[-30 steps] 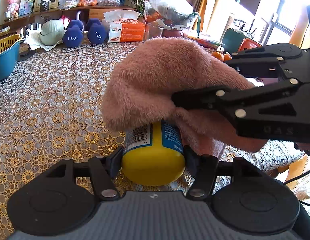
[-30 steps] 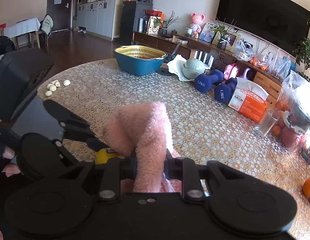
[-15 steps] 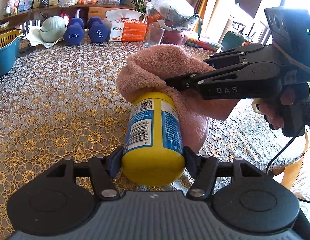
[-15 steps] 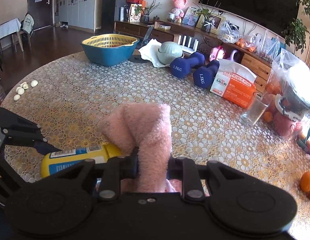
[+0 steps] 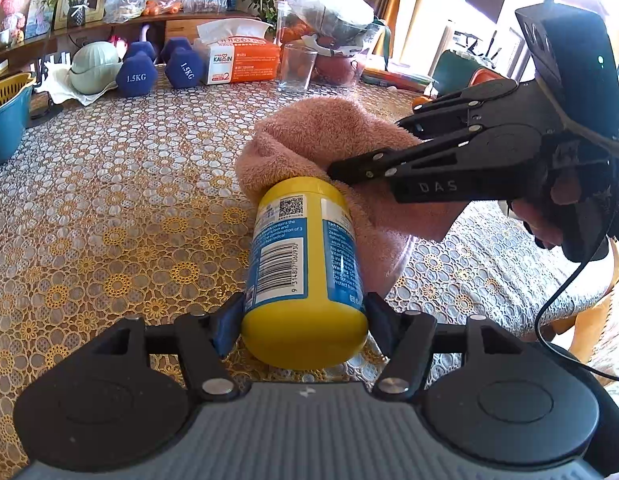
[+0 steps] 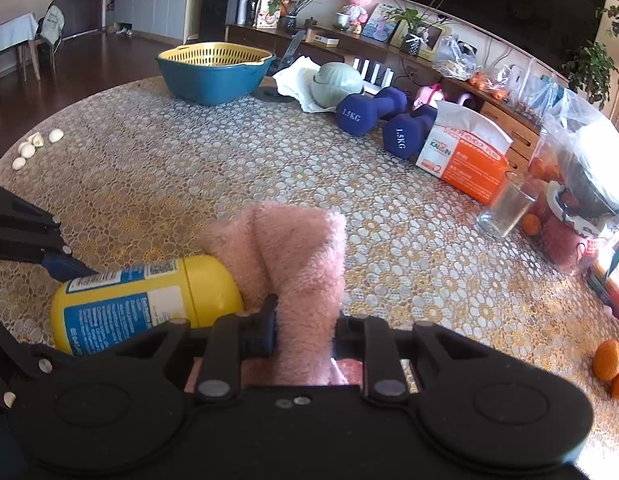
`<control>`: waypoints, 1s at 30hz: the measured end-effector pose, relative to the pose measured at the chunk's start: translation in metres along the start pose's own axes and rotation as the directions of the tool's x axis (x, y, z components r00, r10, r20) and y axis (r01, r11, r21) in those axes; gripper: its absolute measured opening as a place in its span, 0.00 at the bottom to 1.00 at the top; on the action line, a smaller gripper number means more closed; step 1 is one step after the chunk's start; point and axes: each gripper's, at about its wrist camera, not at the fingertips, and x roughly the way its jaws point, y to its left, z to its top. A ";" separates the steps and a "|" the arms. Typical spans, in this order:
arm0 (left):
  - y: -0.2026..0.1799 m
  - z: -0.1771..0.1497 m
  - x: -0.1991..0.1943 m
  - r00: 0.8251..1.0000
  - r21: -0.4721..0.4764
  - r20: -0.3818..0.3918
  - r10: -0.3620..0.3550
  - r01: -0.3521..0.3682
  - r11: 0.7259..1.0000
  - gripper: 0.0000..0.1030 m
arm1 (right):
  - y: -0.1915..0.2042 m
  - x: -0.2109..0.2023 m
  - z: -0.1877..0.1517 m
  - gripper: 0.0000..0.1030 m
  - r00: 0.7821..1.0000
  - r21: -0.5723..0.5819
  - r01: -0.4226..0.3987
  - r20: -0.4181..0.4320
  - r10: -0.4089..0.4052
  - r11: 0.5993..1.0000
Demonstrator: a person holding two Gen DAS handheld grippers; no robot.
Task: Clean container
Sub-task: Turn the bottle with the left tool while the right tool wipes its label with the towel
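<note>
Yellow container (image 5: 305,280) lies on its side between your left tongs (image 5: 305,320), whose jaws have just been easing apart around it. Your right tongs (image 6: 303,332) clench the pink towel (image 6: 293,264) against its far end, above the lace-covered worktop (image 5: 109,200).

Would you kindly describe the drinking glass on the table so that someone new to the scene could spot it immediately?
Start at the round table with the gold floral lace cloth and go to its cluttered far edge, past the two blue dumbbells. Right beside the orange and white tissue pack stands the glass, upright. It is the only clear, see-through item there, plain and empty, with oranges behind it.
</note>
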 end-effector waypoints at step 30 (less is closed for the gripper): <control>-0.074 -0.027 0.008 0.931 0.415 0.168 0.324 -0.365 0.834 0.69 | 0.002 -0.091 -0.044 0.22 0.997 0.139 0.009 0.076 -0.020 0.990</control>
